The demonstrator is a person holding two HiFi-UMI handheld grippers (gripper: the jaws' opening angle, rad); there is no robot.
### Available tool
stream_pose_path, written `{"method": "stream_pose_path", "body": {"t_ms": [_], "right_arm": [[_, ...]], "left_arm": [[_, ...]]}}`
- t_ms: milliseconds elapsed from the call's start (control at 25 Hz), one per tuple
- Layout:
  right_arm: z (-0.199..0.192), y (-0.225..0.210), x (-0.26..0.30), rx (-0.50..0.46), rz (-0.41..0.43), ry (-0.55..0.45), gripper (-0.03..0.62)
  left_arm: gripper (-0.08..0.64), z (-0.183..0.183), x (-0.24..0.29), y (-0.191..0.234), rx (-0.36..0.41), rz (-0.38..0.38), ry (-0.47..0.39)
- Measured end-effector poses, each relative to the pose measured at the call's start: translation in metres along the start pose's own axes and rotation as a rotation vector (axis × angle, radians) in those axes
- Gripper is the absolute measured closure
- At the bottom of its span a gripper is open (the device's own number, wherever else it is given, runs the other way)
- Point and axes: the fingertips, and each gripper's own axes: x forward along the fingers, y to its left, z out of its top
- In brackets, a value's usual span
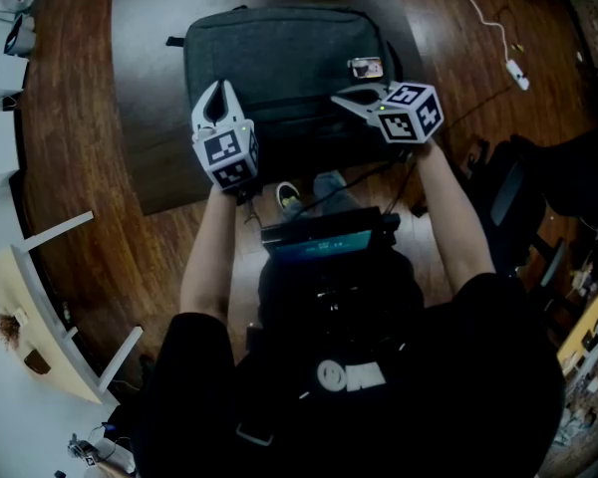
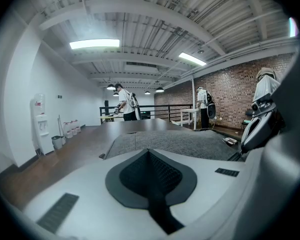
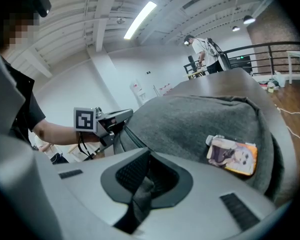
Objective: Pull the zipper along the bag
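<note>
A grey bag [image 1: 279, 53] lies flat on a dark table [image 1: 149, 28], with a picture tag [image 1: 365, 67] on its right side. My right gripper [image 1: 343, 98] is at the bag's near right edge and is shut on a grey zipper pull [image 3: 142, 191], which shows pinched between its pads. The dark zipper line [image 3: 135, 136] runs left from it toward my left gripper [image 3: 126, 115]. My left gripper [image 1: 219, 93] rests at the bag's near left edge with its jaws shut [image 2: 149, 151]. Whether cloth is pinched between them is hidden.
The table stands on a wooden floor. A cable with a white power strip [image 1: 516, 73] lies at the far right, and a black chair [image 1: 538, 187] stands on the right. White furniture [image 1: 40, 297] is on the left. Two people [image 2: 124, 103] [image 2: 205, 106] stand far behind the table.
</note>
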Motion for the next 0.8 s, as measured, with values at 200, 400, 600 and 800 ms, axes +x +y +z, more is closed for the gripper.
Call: {"method": "stream_pose_path", "body": {"t_ms": [200,400,600,800], "right_arm": [[-0.004,-0.007,-0.003,-0.009,-0.019,0.005,0.572],[-0.005,-0.010,-0.005,-0.006,-0.022,0.007,0.572],[-0.008,-0.009,-0.015,-0.011,-0.003,-0.043,0.569],[-0.014,-0.006,-0.024,-0.043,-0.051,-0.024,0.572]], "left_arm": [[0.557,0.000,0.003,-0.001,-0.008,-0.007,-0.023],[0.557,0.001,0.004,-0.003,0.003,-0.014,-0.014],[0.557,0.000,0.000,-0.008,0.017,-0.035,0.004],[0.557,0.000,-0.004,-0.009,0.027,-0.069,0.000]]}}
